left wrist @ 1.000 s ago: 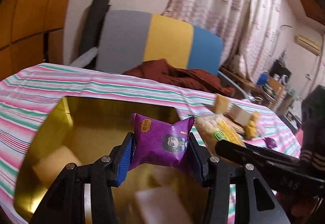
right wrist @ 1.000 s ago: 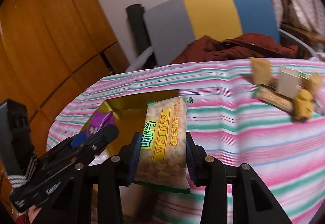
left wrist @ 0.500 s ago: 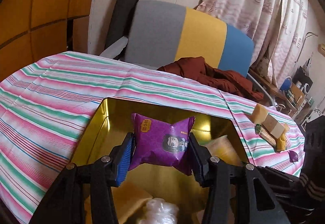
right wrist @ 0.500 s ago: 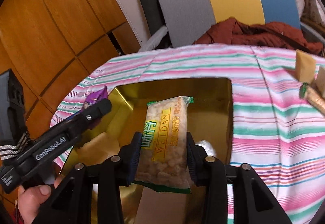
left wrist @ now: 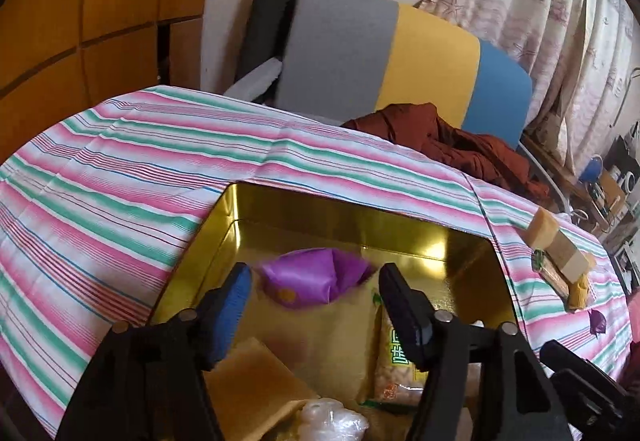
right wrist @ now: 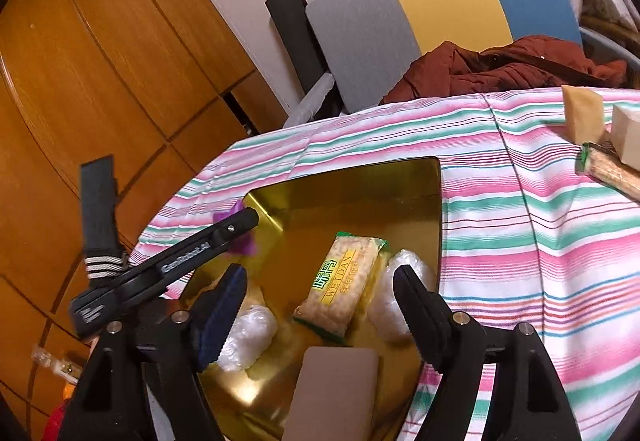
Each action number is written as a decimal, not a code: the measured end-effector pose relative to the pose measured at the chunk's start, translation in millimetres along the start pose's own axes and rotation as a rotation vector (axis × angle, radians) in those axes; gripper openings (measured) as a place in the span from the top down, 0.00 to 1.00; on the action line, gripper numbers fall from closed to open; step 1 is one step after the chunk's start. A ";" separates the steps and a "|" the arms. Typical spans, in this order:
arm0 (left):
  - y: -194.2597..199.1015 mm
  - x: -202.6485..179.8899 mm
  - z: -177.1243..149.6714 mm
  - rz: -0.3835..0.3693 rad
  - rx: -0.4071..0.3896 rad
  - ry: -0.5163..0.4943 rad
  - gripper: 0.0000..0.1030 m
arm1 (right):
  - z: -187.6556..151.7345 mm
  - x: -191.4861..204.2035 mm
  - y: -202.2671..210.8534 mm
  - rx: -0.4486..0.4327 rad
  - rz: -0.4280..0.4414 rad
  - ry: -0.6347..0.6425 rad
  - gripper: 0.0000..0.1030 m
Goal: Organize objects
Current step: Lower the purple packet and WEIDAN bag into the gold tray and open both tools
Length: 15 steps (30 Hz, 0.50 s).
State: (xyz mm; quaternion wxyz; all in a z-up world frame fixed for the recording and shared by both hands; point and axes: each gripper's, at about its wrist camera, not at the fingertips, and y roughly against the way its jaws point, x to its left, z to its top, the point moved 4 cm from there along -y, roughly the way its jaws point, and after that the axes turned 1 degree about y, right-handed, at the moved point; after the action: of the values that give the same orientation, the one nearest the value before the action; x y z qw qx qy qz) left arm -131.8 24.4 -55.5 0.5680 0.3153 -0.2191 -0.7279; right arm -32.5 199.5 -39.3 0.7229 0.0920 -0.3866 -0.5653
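Observation:
A gold tin (left wrist: pixel 304 211) (right wrist: pixel 360 181) lies open on the striped tablecloth. My left gripper (left wrist: pixel 314 291) is open above it; a purple snack packet (left wrist: pixel 314 277), blurred, is just beyond the fingertips inside the tin, and shows partly behind the left gripper in the right wrist view (right wrist: pixel 244 243). My right gripper (right wrist: pixel 320 291) is open above the tin; the WEIDAN cracker packet (right wrist: pixel 340 283) (left wrist: pixel 394 353) lies in the tin between its fingers. Clear-wrapped white packets (right wrist: pixel 248 337), a tan packet (left wrist: pixel 252 381) and a beige block (right wrist: pixel 336 389) also lie in the tin.
Loose items remain on the cloth at the right: yellow and white blocks (left wrist: pixel 554 241) (right wrist: pixel 584 117), a cracker packet (right wrist: pixel 612 173) and a small purple packet (left wrist: pixel 596 321). A chair with a brown jacket (left wrist: pixel 444 141) stands behind the table. Wooden panelling (right wrist: pixel 100 81) is at the left.
Both grippers have opened. The purple packet has dropped from the left gripper and the WEIDAN packet from the right gripper into the tin.

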 end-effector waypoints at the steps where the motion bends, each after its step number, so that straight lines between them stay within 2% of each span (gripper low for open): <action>1: 2.1 -0.2 -0.1 -0.004 -0.007 0.004 0.34 | -0.7 0.0 2.2 -0.003 0.002 -0.004 0.25; 9: 19.0 -11.2 -10.4 -0.023 -0.031 0.030 0.33 | -2.1 -16.4 17.9 -0.026 -0.010 -0.043 0.25; 15: 30.2 -39.0 -27.7 -0.046 -0.036 -0.029 0.33 | -5.4 -30.9 28.2 -0.032 -0.025 -0.056 0.25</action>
State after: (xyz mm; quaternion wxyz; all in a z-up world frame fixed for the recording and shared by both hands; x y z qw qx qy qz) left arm -85.3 55.3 -46.4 0.5534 0.2995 -0.2069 -0.7492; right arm -9.8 235.0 -41.0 0.7062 0.0694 -0.3963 -0.5826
